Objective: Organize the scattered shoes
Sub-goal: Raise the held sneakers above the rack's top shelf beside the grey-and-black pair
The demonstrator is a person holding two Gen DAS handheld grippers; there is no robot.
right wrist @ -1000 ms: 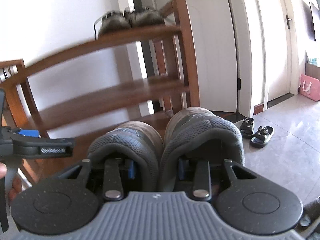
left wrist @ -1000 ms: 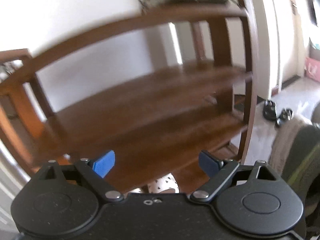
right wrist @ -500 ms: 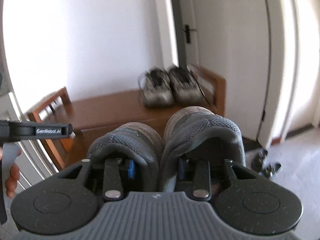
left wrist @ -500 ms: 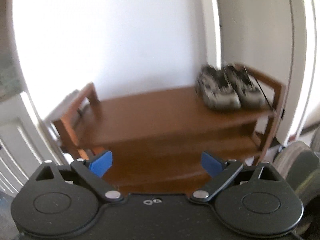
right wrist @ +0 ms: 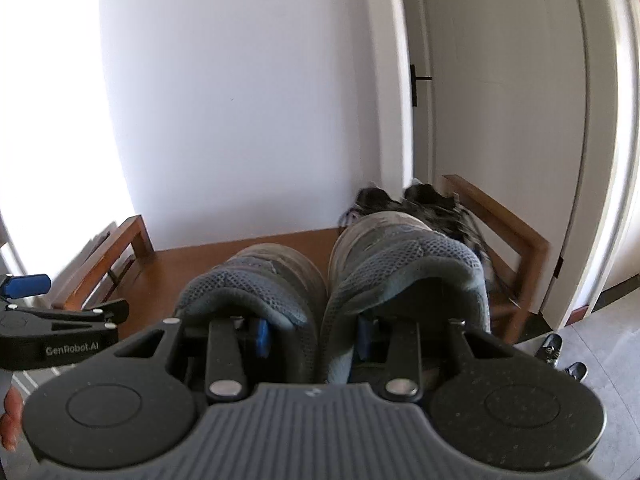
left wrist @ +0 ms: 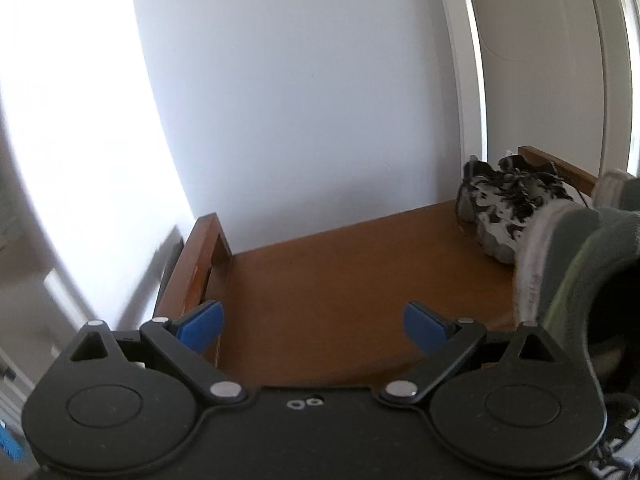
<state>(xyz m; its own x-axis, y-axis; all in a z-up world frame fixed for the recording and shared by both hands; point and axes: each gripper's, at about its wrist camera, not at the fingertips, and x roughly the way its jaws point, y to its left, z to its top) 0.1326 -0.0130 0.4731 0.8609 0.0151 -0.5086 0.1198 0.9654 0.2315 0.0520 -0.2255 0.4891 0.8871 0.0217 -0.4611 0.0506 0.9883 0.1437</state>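
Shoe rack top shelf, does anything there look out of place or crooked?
Nothing stands out. The black-and-white sneakers sit side by side at the far right of the shoe rack; the rest of its top is bare wood.

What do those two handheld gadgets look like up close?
Both are matte black plastic with two round discs, silver rivets and blue finger pads. The left gripper has a plain black body; its side reads "GenRobot.AI" in the right view. The right gripper has a ribbed grey centre panel.
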